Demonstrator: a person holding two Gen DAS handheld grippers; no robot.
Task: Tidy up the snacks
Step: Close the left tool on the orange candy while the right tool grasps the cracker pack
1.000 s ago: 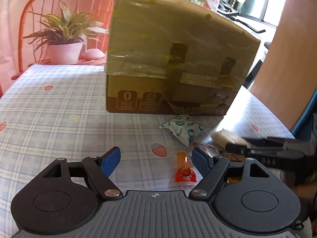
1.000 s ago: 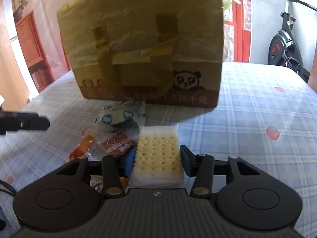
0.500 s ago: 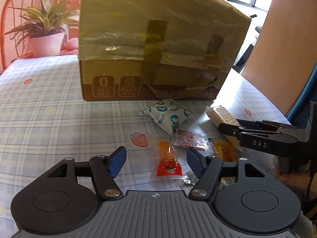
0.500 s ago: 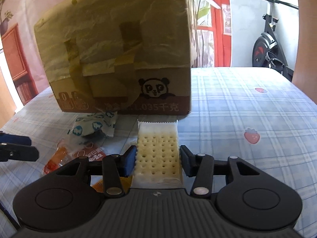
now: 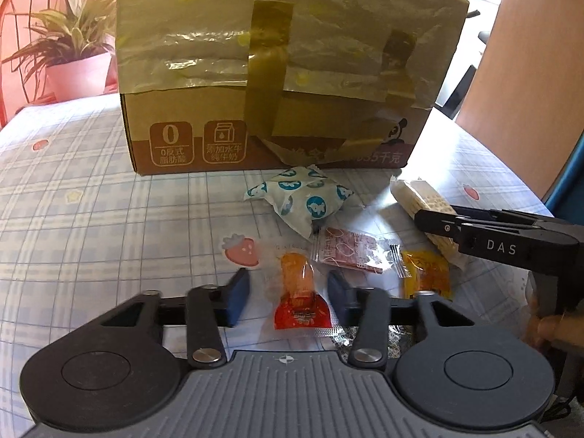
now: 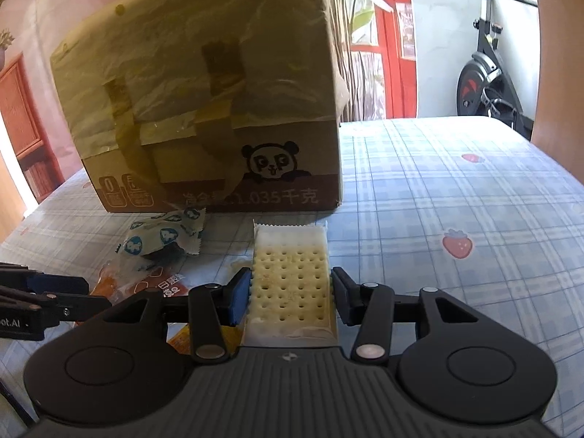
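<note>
A taped cardboard box stands on the checked tablecloth; it also shows in the right wrist view. Small snacks lie in front of it: a white-and-blue packet, a red-printed clear packet, a yellow packet and an orange-red jelly packet. My left gripper is open, its fingers on either side of the jelly packet. My right gripper is shut on a cracker packet, held low near the box; it also shows in the left wrist view.
A potted plant sits on an orange chair behind the table at left. An exercise bike stands beyond the table's far right. The table edge runs along the right in the left wrist view, near a wooden panel.
My left gripper has moved forward and down until its fingers straddle the jelly packet. My right gripper, still holding the cracker packet, has moved closer to the box.
</note>
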